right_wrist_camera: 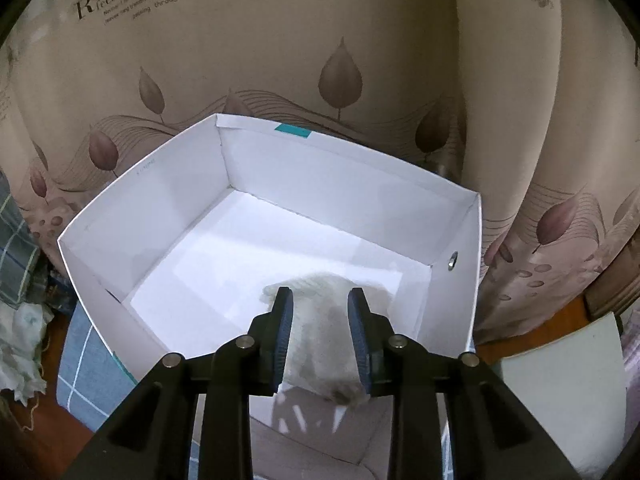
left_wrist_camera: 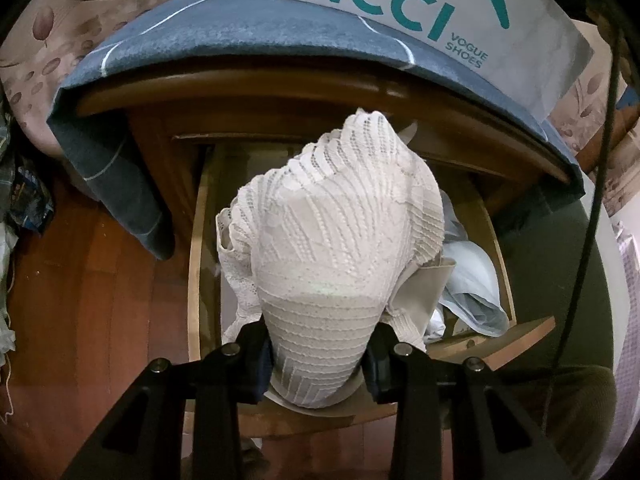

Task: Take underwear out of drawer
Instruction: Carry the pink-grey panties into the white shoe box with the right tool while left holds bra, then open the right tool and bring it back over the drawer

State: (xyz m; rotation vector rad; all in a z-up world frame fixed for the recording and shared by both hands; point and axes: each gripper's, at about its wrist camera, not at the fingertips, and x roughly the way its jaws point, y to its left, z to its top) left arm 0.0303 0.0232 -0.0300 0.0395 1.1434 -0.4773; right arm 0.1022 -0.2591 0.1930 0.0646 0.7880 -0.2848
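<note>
Here, the left hand-held gripper [left_wrist_camera: 320, 354] is clenched on a bundle of white lace underwear [left_wrist_camera: 340, 216], its two pads pressing the fabric from either side while the bundle bulges up and away from the fingers, held above the open wooden drawer [left_wrist_camera: 200, 264] of a brown nightstand. Inside that drawer, to the right of the held bundle, lies a crumpled pale blue garment [left_wrist_camera: 476, 280] (partly hidden by the lace). A blue felt-like cloth [left_wrist_camera: 224, 36] with thin white lines covers the nightstand top and droops over its left corner, and a white shoe box lid [left_wrist_camera: 400, 4] printed with teal lettering rests on it. In the right wrist view, the right hand-held gripper [right_wrist_camera: 320, 332] hangs over the near wall of an open white cardboard box [right_wrist_camera: 280, 160]. A second piece of white underwear [right_wrist_camera: 328, 320] lies between its fingers, draped from the box floor up over the near wall; the jaws stand a little apart, and the dark pads look to be just beside the fabric rather than pinching it, so this gripper reads as released. Behind the box hangs a beige curtain [right_wrist_camera: 340, 60] patterned with brown leaves.
</note>
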